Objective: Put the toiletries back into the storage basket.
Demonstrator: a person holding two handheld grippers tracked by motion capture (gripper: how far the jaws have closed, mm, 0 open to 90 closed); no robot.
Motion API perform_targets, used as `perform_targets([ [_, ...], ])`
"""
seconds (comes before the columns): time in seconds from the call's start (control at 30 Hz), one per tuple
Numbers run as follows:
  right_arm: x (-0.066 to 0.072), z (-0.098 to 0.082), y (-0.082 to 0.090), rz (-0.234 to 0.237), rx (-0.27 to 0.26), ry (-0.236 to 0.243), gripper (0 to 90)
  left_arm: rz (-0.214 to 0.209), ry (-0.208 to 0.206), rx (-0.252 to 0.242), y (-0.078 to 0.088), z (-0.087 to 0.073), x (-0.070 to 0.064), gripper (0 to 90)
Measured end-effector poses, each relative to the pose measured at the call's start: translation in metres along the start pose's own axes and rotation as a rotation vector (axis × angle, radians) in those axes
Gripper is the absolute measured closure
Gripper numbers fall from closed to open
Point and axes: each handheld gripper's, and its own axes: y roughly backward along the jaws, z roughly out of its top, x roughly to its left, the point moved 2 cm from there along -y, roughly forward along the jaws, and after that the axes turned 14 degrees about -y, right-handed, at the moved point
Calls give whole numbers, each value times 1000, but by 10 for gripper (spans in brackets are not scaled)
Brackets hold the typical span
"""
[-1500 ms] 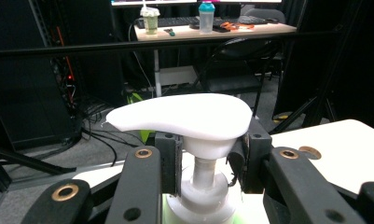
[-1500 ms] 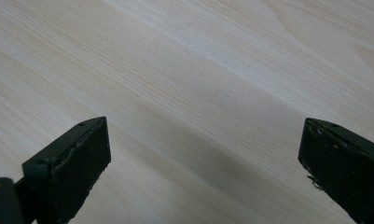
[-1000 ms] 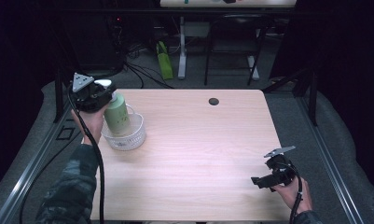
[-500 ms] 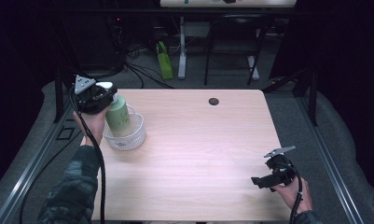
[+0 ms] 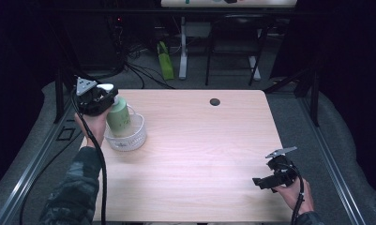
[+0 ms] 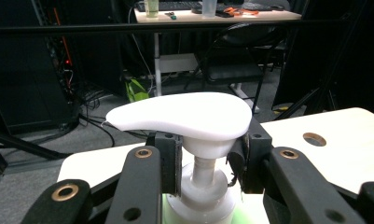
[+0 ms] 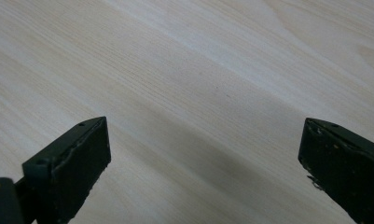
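A pale green pump bottle (image 5: 119, 119) with a white pump head (image 6: 184, 114) stands upright, its lower part inside a clear ribbed bowl (image 5: 129, 140) at the table's left. My left gripper (image 5: 111, 93) comes from the left and is shut on the bottle's thin white neck just under the pump head; in the left gripper view (image 6: 205, 161) both pads press on that neck. Whether the bottle rests on the bowl's bottom I cannot tell. My right gripper (image 5: 260, 182) is held low near the front right corner, open (image 7: 203, 154) over bare wood.
The light wooden table (image 5: 199, 140) has a round cable hole (image 5: 214, 101) near its far edge. Beyond the table lie cables, a green object (image 5: 165, 61) on the floor and the legs of another desk. Dark frame rails run along both sides.
The left gripper and the bottle have shifted very slightly toward the near side. The right gripper has stayed where it was.
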Motion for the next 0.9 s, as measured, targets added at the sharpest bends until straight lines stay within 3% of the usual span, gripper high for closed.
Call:
perform_targets([
  [0.9, 0, 0, 0, 0, 0, 0, 19, -3, 10, 11, -4, -11, -1, 670],
])
